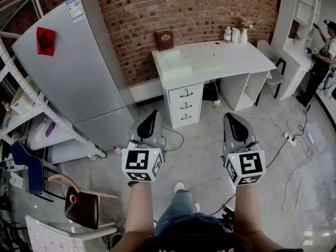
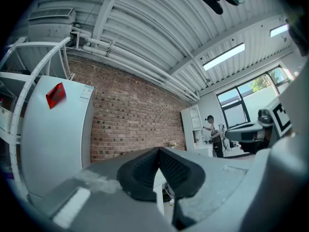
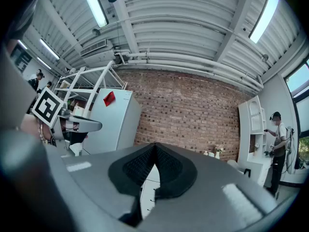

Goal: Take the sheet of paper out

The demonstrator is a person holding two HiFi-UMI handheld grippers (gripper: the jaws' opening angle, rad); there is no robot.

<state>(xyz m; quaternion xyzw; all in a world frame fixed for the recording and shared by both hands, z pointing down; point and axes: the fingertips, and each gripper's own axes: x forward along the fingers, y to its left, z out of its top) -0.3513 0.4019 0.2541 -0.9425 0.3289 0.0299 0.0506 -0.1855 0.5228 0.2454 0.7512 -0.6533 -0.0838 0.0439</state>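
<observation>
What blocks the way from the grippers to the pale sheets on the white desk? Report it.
Nothing visible. Only open floor separates the left gripper and right gripper, both shut, from the desk; the sheets lie uncovered.

Rough brick wall (image 1: pixel 210 9), smooth metal fridge (image 1: pixel 73 77)

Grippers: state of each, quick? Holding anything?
Left gripper: closed, jaws tip to tip, nothing held.
Right gripper: closed, jaws tip to tip, nothing held.
</observation>
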